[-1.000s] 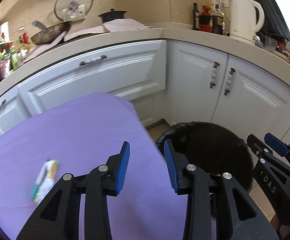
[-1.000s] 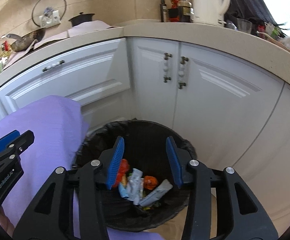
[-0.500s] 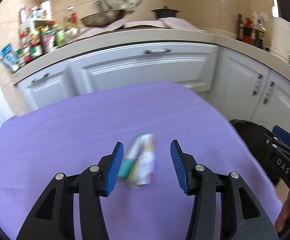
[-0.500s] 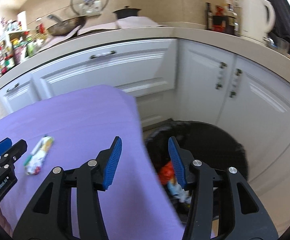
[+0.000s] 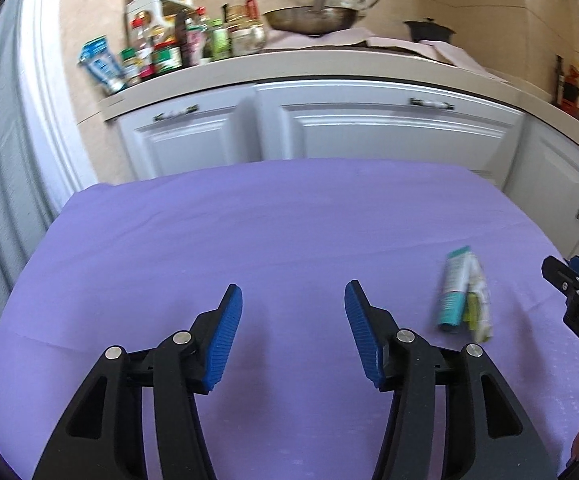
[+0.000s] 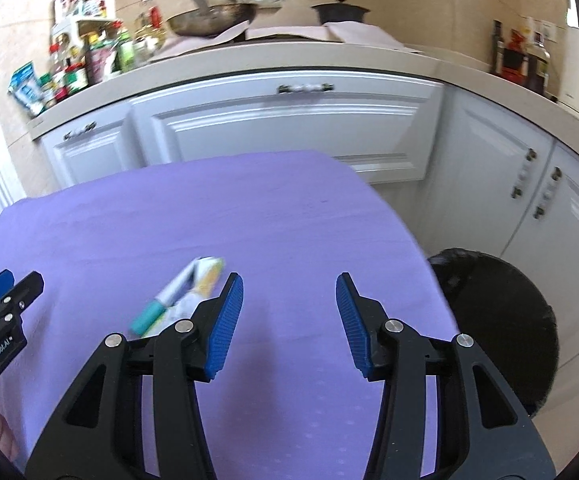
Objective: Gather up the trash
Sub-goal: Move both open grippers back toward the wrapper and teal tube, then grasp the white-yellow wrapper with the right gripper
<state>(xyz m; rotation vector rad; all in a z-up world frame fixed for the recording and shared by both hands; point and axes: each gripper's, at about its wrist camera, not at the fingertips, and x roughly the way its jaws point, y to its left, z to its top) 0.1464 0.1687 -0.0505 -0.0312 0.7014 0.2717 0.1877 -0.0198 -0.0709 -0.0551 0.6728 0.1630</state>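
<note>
I am looking along both of my handheld grippers over a table covered by a purple cloth [image 5: 273,216], with white kitchen cabinets [image 6: 289,120] behind it. My left gripper [image 5: 293,330] hovers above the cloth with its blue-padded fingers [image 5: 225,340] spread wide and nothing between them. My right gripper [image 6: 289,320] is likewise spread wide and empty, hanging over the right part of the table. The one piece of trash on the cloth is a crumpled wrapper [image 5: 465,294], teal, white and yellowish, slightly blurred. In the left wrist view it lies to the right of the left gripper, between that gripper and the tip of the right one showing at the frame's edge. In the right wrist view the same wrapper [image 6: 181,296] lies just left of the right gripper's left finger, partly hidden behind it; I cannot tell whether they touch. A black-lined trash bin [image 6: 501,320] stands on the floor past the table's right edge, below the corner cabinets. On the counter behind are bottles and jars [image 5: 177,48], a pan [image 6: 213,20] and a dark lidded pot [image 6: 339,12].
</note>
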